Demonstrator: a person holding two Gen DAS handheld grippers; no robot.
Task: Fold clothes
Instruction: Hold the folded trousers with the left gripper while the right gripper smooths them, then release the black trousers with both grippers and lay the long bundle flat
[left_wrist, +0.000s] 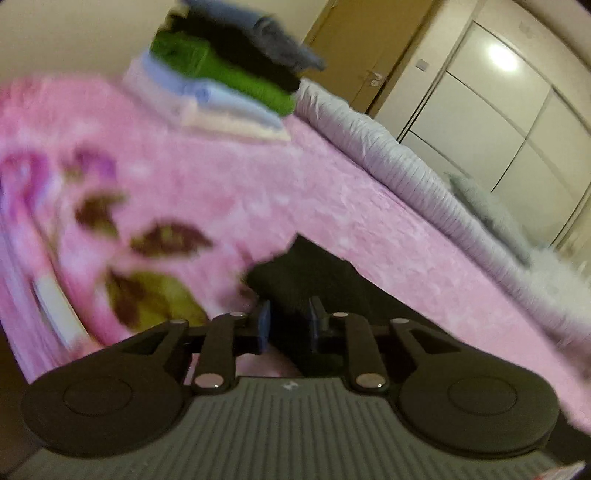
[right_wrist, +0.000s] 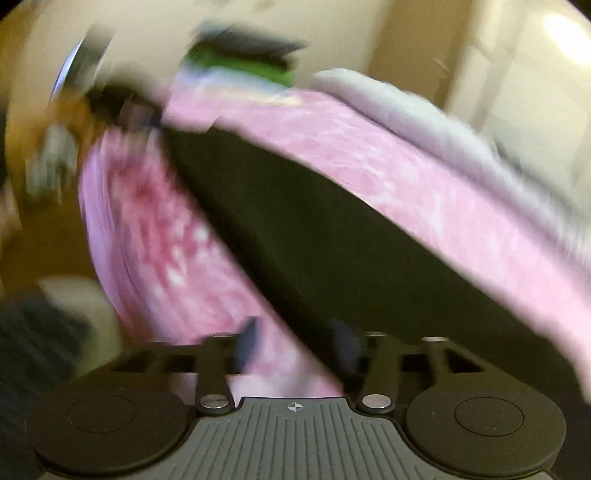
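A black garment (left_wrist: 306, 273) lies flat on the pink flowered blanket (left_wrist: 221, 166), near the bed's front edge. My left gripper (left_wrist: 290, 325) sits at a corner of it, its blue pads a small way apart. Dark cloth shows in the gap, but the pads do not press on it. In the blurred right wrist view the same black garment (right_wrist: 295, 221) stretches away as a long dark sheet. My right gripper (right_wrist: 295, 341) stands wide open at the garment's near edge, which runs between its fingers without being gripped.
A stack of folded clothes (left_wrist: 229, 74) in white, blue, green, black and grey sits at the far end of the bed. A rolled lilac quilt (left_wrist: 388, 147) lines the bed's right side. A brown door (left_wrist: 369, 48) and white wardrobe (left_wrist: 498, 110) stand behind it.
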